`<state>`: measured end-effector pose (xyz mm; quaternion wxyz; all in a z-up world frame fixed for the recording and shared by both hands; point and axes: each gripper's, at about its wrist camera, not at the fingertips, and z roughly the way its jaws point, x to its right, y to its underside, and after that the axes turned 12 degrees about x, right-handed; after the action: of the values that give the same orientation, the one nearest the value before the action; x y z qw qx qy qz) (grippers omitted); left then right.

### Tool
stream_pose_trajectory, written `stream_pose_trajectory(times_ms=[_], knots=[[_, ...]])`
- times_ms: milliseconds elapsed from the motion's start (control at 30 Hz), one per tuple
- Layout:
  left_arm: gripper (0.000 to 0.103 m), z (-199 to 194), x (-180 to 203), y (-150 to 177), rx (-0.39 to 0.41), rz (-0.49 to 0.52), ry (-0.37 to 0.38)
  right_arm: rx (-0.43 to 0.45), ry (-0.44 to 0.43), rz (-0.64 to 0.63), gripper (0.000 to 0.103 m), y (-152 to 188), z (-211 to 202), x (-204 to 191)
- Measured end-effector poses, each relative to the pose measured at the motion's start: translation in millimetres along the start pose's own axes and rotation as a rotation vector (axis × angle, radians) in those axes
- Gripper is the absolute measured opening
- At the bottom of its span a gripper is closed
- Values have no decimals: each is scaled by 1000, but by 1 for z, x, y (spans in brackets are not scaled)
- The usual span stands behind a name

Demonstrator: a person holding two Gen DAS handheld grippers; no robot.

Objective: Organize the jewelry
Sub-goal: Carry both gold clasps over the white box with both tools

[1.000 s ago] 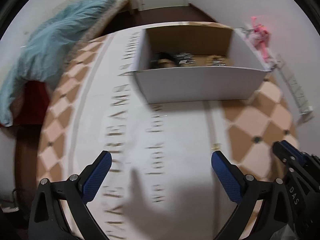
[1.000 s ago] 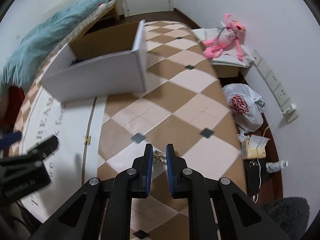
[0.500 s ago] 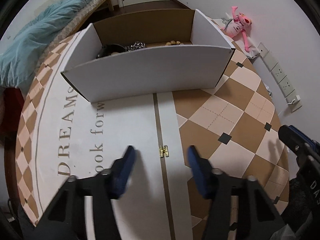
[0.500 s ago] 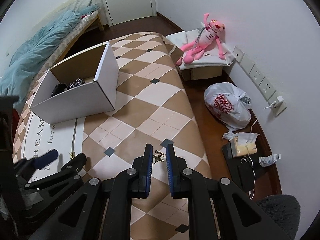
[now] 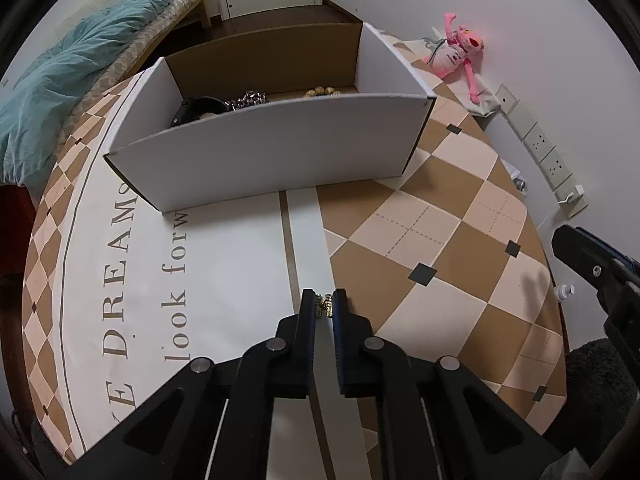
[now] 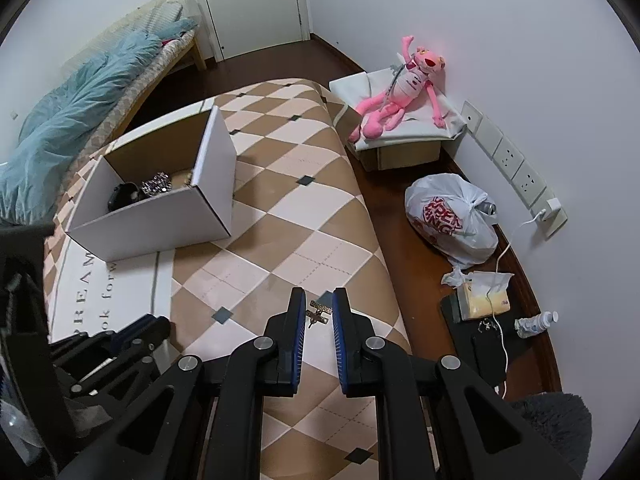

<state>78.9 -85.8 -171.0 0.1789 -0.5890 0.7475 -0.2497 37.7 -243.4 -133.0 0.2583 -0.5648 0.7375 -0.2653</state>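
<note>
A white cardboard box (image 5: pixel 280 148) stands on the checkered table (image 5: pixel 440 240) and holds a black band (image 5: pixel 198 106), a silver chain (image 5: pixel 248 98) and gold beads (image 5: pixel 320 91). My left gripper (image 5: pixel 324 305) is shut on a small gold clasp (image 5: pixel 323 305) just above the table, in front of the box. My right gripper (image 6: pixel 316 312) is shut on a small gold and silver trinket (image 6: pixel 319 312) and holds it high above the table's right edge. The box also shows in the right wrist view (image 6: pixel 152 216), far left of my right gripper.
A pink plush toy (image 6: pixel 400 88) lies on a covered box by the wall. A white plastic bag (image 6: pixel 452 220), a tissue pack (image 6: pixel 484 296) and a small bottle (image 6: pixel 536 322) sit on the floor to the right. A bed with a teal blanket (image 6: pixel 80 104) stands behind the table.
My left gripper has moved in on the gold clasp and shut on it. My right gripper has risen higher above the table with its trinket.
</note>
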Motion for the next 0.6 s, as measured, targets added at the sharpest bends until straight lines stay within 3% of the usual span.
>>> stream_pose_trajectory(times_ms=[200, 433, 600], knots=[[6, -34, -15, -31, 46, -37, 53, 27, -90, 2, 14, -31, -12, -17], [6, -51, -70, -120, 74, -114, 103, 22, -251, 4, 14, -105, 13, -57], [6, -30, -94, -153, 30, -146, 117, -93, -298, -31, 14, -135, 57, -86]])
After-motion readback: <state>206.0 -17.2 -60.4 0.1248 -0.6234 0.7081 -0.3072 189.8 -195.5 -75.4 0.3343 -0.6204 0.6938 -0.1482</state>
